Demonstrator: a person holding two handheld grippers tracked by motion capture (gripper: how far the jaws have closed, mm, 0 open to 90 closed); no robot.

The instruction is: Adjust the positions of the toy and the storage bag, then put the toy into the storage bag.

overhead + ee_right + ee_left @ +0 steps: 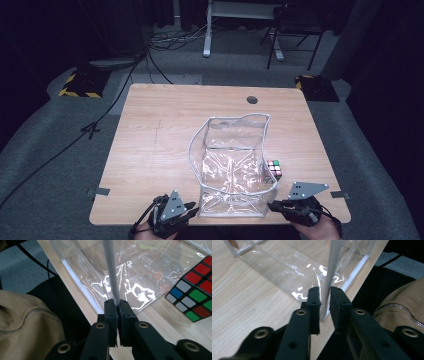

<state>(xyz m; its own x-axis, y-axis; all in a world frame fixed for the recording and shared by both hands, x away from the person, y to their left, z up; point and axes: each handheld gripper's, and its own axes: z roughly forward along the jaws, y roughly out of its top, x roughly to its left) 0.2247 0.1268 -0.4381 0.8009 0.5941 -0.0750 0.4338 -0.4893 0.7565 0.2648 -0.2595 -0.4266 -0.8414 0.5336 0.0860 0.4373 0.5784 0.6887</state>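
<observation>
A clear plastic bag with grey-white trim stands open-topped near the table's front edge. My left gripper is at its front left corner. In the left gripper view the trim strip runs between the jaws of the left gripper, with a narrow gap beside it, so the gripper is open. My right gripper is at the front right corner. In the right gripper view it is shut on the bag's trim. A Rubik's cube lies on the table just right of the bag.
The wooden table has a round cable hole at the back. The person's tan zipped jacket is close behind the front edge. Cables, a chair and desk legs are on the floor beyond.
</observation>
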